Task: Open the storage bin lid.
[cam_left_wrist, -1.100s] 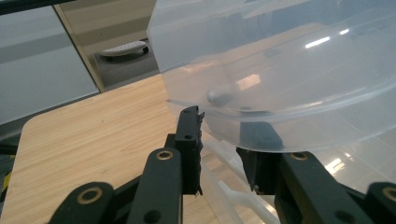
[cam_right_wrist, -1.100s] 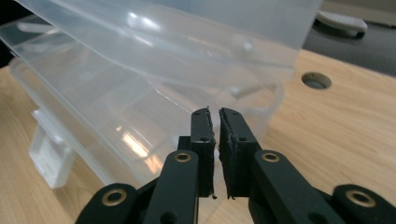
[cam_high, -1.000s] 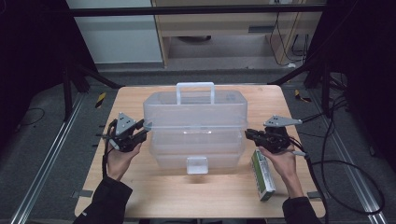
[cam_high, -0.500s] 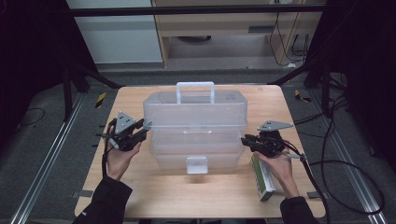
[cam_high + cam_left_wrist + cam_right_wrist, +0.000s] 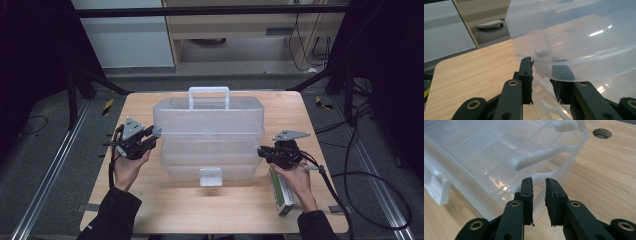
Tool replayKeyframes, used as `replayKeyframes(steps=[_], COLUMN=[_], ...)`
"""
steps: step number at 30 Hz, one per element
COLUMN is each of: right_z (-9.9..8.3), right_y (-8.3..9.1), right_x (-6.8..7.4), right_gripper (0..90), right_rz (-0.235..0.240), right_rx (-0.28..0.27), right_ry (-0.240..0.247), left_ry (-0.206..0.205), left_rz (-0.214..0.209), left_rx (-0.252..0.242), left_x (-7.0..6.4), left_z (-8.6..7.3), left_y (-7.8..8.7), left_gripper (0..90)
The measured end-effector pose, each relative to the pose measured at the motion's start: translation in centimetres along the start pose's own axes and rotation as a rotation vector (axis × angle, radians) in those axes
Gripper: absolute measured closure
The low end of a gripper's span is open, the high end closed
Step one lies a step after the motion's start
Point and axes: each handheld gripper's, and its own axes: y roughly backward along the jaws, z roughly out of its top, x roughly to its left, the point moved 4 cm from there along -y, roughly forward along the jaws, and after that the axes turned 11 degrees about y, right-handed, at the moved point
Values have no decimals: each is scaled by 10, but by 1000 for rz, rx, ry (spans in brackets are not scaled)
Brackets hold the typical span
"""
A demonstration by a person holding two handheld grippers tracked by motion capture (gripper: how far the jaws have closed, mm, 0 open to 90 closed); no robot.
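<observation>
A clear plastic toolbox (image 5: 210, 155) stands mid-table, its upper tray (image 5: 207, 117) with a handle (image 5: 209, 92) raised and set back. My left gripper (image 5: 152, 136) is at the tray's left corner. In the left gripper view the left gripper (image 5: 541, 72) has the tray's rim (image 5: 544, 58) between its jaws, one jaw outside and one seen through the plastic. My right gripper (image 5: 261, 152) is at the box's right end. In the right gripper view the right gripper (image 5: 539, 185) has a narrow gap and holds nothing, just short of a white hinge arm (image 5: 536, 157).
A green and white carton (image 5: 281, 192) lies on the wood under the right hand. The box's white latch (image 5: 210, 176) faces the front edge. A round cable hole (image 5: 602, 133) sits in the tabletop beyond the box. Cables trail off to the right.
My right gripper has come down and toward the front, closer to the lower box's right end. The left gripper and the tray have stayed put.
</observation>
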Motion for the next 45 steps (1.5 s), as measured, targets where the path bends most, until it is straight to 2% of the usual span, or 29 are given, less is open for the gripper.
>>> replayKeyframes(steps=[20, 29, 37, 38, 39, 45], right_z=[-1, -2, -2, -2, -2, -2], right_y=[0, 0, 0, 0, 0, 1], right_x=[-1, -1, -2, -2, -2, -1], right_gripper=[768, 769, 769, 769, 769, 770], right_rz=[-1, 7, 10, 10, 10, 4], right_rx=[-9, -10, -11, -11, -11, -11], right_ry=[-5, -16, -15, -15, -14, -16], left_ry=[28, 41, 35, 59, 39, 41], left_rz=[1, 19, 33, 32, 36, 45], left_rx=[-25, -33, -40, -31, -41, -46], left_x=[3, 4, 5, 3, 5, 6], left_z=[19, 29, 39, 39, 41, 46], left_y=[-5, -8, -12, -12, -13, -15], left_gripper=[724, 738, 750, 752, 753, 761])
